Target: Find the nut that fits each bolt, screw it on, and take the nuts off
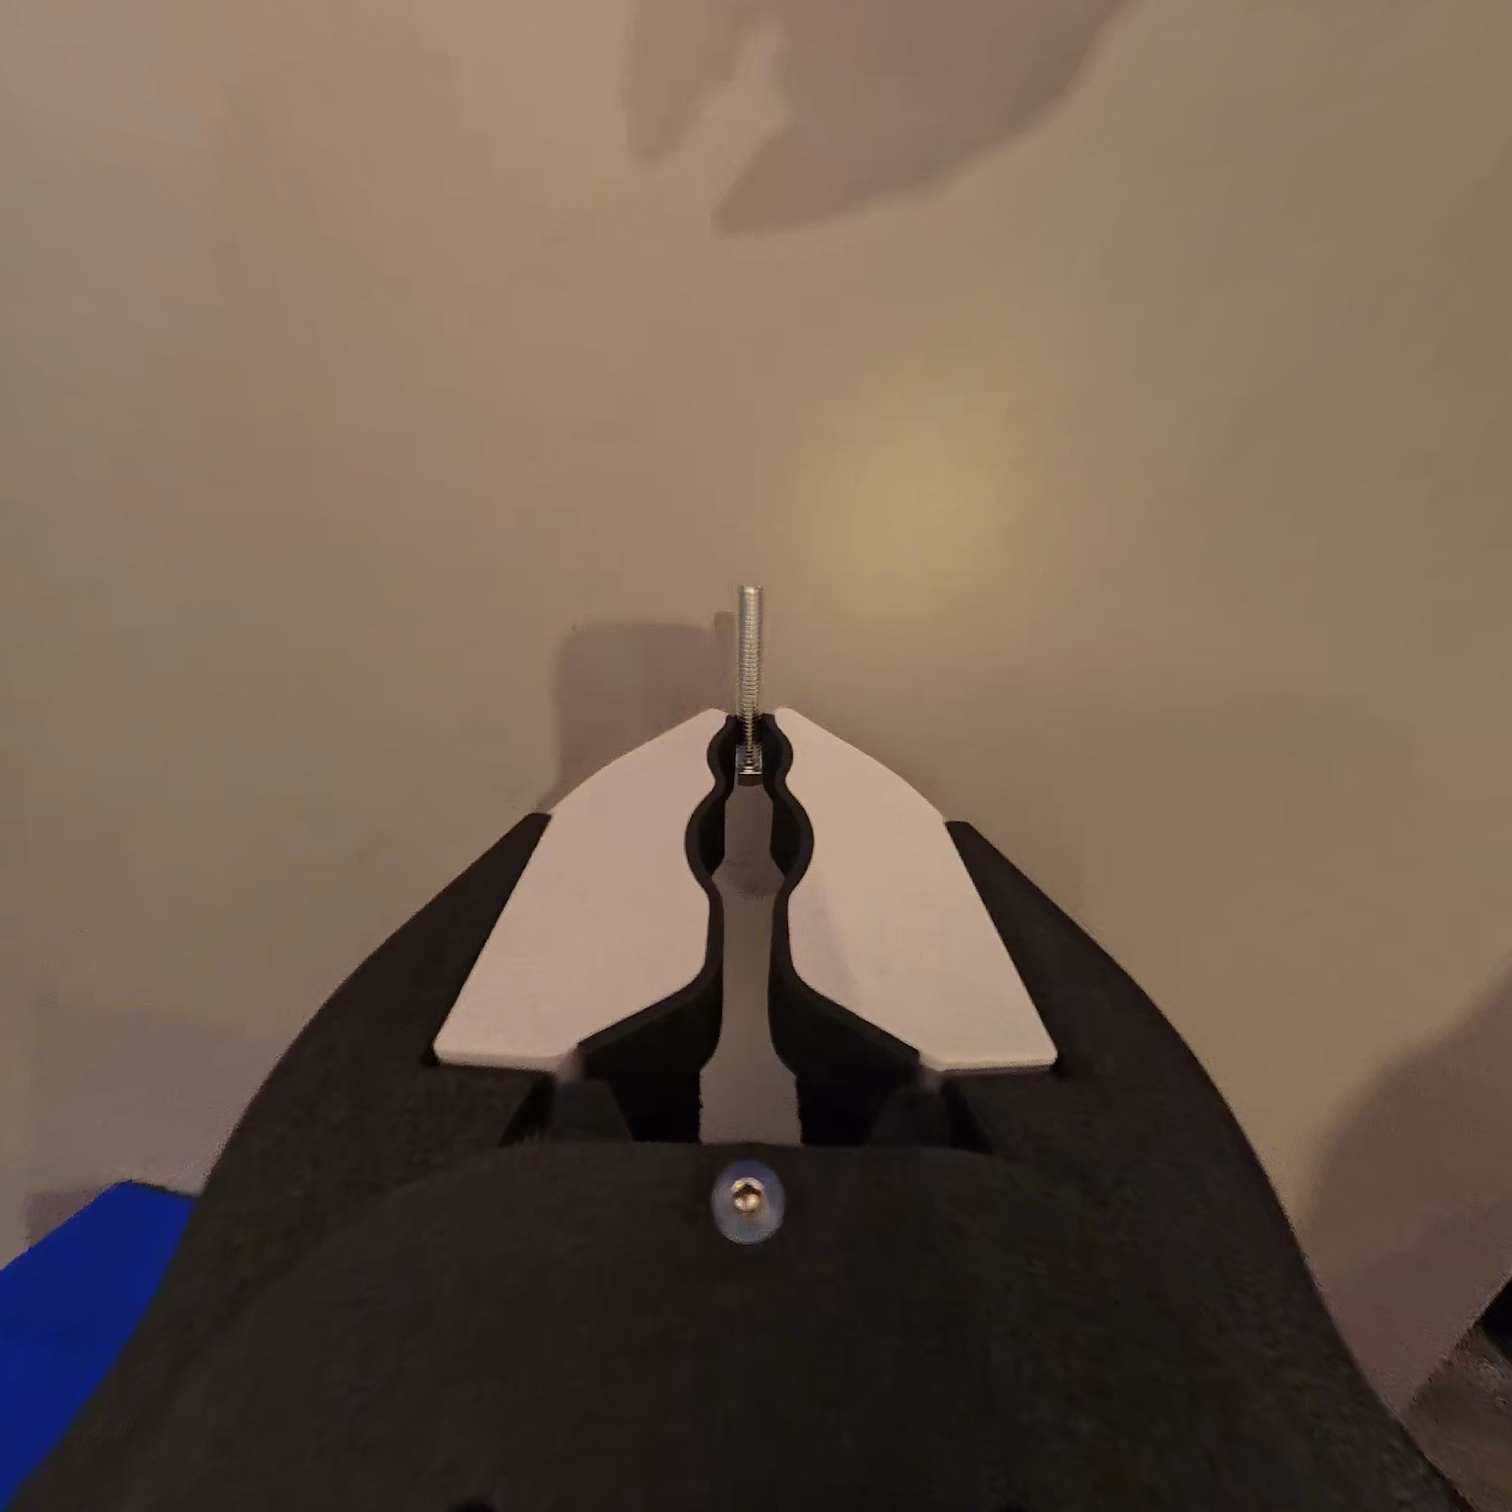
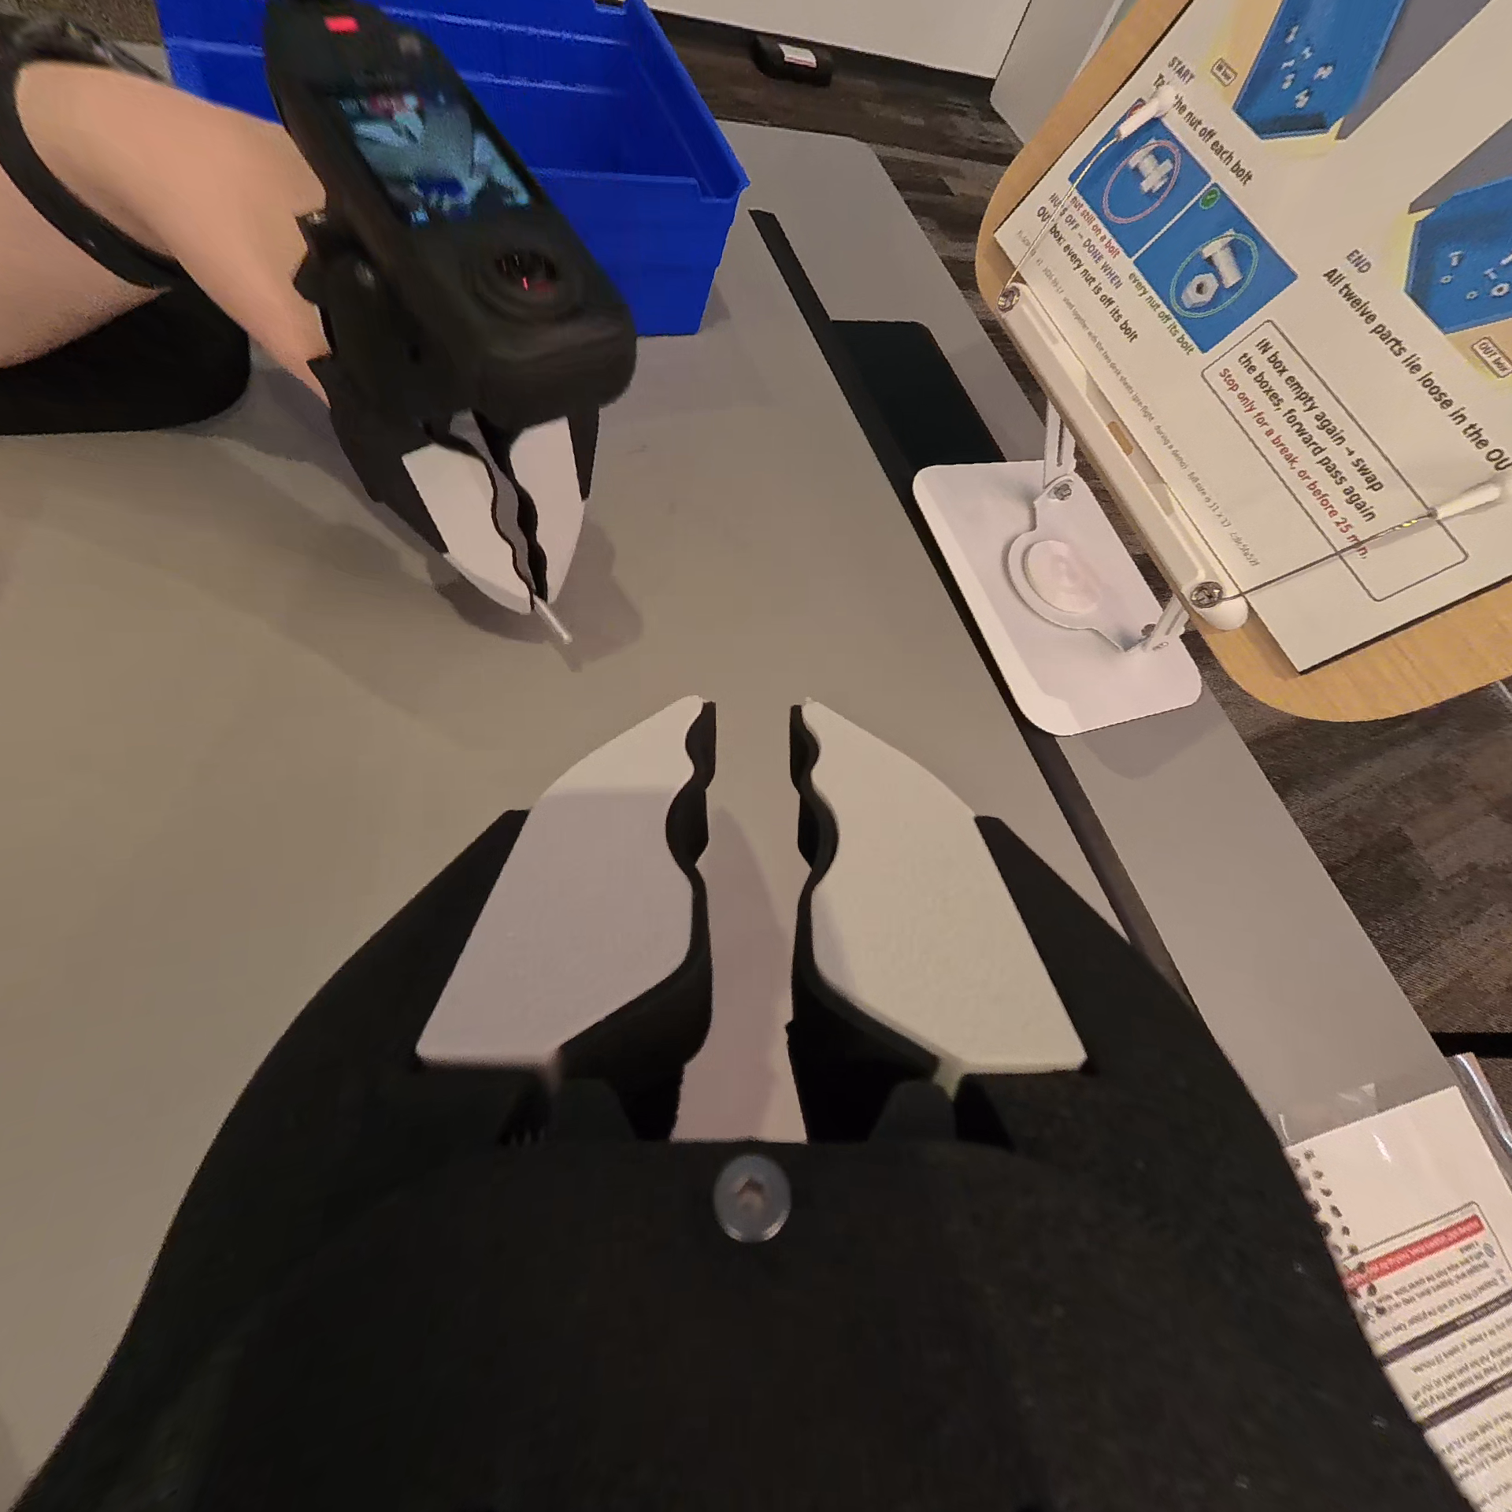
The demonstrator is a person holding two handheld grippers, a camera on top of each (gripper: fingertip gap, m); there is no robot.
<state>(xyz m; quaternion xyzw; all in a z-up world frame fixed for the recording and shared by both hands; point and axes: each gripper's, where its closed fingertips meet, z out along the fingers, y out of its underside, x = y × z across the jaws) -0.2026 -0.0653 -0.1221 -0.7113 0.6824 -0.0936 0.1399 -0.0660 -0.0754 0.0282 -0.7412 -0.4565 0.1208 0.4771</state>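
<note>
Likely risk: bolt (image 1: 749, 654) could tilt or slip, since the left gripper (image 1: 749, 720) pinched only its head end at the very fingertips, shank sticking out bare toward the table (image 2: 245, 736). No nut seen. Right gripper (image 2: 753, 712) stood narrowly parted, empty, short of the bolt. Blue bin (image 2: 589, 123) sat behind.

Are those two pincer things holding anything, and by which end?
The left gripper holds a thin bolt near its head end, threaded shaft sticking out past the tips. The right gripper is open, holding nothing.
</note>
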